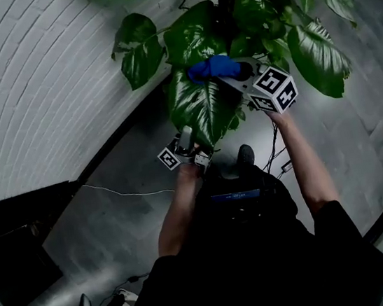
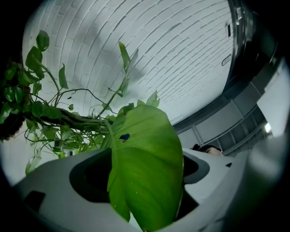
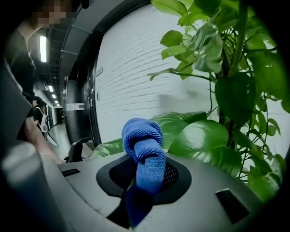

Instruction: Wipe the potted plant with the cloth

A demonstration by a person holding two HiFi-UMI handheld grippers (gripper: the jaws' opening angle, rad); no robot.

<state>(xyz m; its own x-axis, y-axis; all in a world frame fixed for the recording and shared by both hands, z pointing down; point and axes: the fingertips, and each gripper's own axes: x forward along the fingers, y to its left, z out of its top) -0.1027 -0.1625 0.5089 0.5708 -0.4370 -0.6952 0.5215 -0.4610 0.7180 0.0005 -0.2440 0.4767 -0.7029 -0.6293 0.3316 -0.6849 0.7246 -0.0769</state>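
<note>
The potted plant (image 1: 256, 12) stood against a white brick wall (image 1: 39, 78), its pot out of view. One broad leaf (image 1: 202, 105) hung low. The left gripper (image 1: 188, 138) had its jaws closed on the lower end of this leaf, steadying it. The leaf was judged thin, pliant and easily torn, so best held lightly near the tip. The cloth (image 1: 213, 68), blue, soft and bunched, sat at the leaf's upper end, contact unconfirmed. It was pinched in the closed jaws of the right gripper (image 1: 234, 75).
</note>
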